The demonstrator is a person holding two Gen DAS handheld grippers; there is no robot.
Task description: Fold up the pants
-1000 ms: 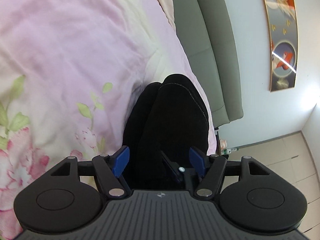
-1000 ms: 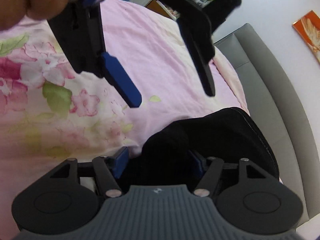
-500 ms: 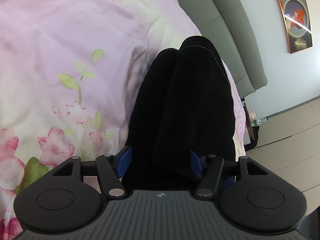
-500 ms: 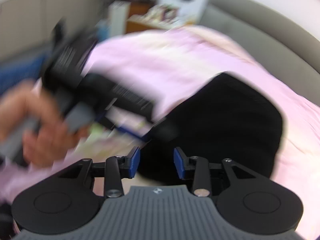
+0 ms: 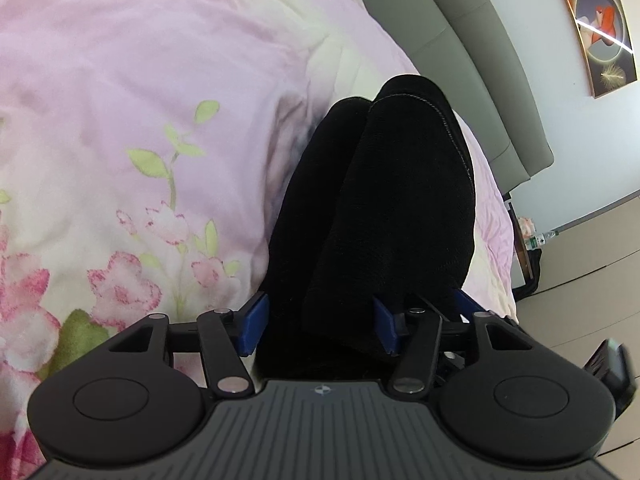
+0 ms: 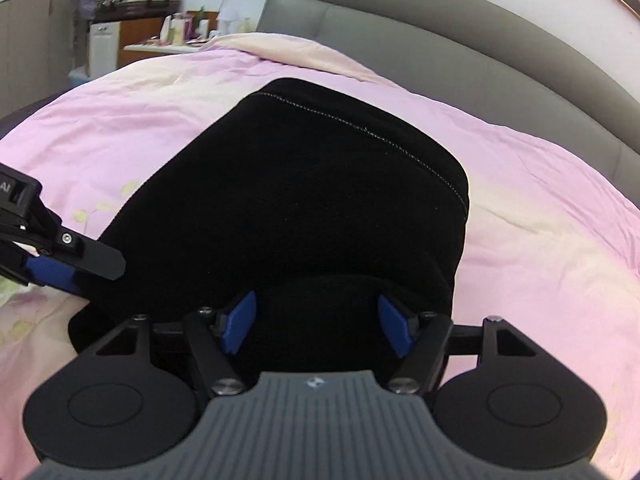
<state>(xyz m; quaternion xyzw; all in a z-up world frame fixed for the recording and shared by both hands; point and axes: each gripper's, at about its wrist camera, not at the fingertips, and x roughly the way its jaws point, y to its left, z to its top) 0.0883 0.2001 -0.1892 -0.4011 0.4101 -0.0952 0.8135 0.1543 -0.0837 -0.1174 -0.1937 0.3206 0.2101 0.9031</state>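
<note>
On the bed, a pink floral quilt (image 5: 140, 128) is spread to the left of the left gripper (image 5: 320, 326). Black pants (image 5: 384, 208), folded into a thick bundle, are laid on the quilt and extend forward from between this gripper's jaws. The jaws are closing, with the near end of the bundle bracketed by the blue pads (image 5: 253, 322); whether the cloth is actually pressed cannot be told. To the right, beyond the pants, a grey headboard (image 5: 472, 60) and a framed picture (image 5: 600, 28) on the wall are seen.

In the right wrist view, a finger of the left gripper (image 6: 60, 256) is seen at the left, at the edge of the pants (image 6: 304, 184). The right gripper (image 6: 318, 328) is placed over the near end of the bundle, its jaws released and opening, with black cloth lying between them. A stitched seam is visible along the far edge of the pants.
</note>
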